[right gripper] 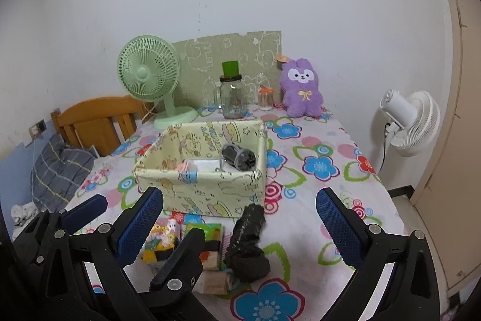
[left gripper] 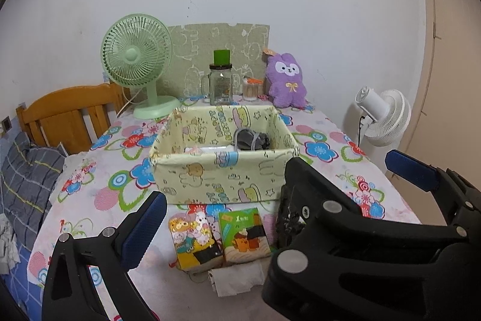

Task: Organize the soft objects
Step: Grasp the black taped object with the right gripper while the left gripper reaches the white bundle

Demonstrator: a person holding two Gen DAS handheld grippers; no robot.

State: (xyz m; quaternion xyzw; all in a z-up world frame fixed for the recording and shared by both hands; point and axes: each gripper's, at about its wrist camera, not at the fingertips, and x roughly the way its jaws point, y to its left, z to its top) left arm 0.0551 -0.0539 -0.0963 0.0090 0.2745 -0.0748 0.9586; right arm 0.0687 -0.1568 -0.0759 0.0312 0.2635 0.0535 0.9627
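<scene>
Both tongs wide, empty. Right tongs (right gripper: 240, 218) should pinch the dark bundle (right gripper: 248, 242), probably socks, mid-body, then lift into box (right gripper: 207, 185).

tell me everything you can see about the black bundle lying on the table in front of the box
The black bundle looks like soft, dark, slightly glossy material, rolled or crumpled into a long lump with a thicker near end. It lies on the flowered tablecloth, its far end close to the fabric box, beside the small packets. Neither gripper holds it.
</scene>
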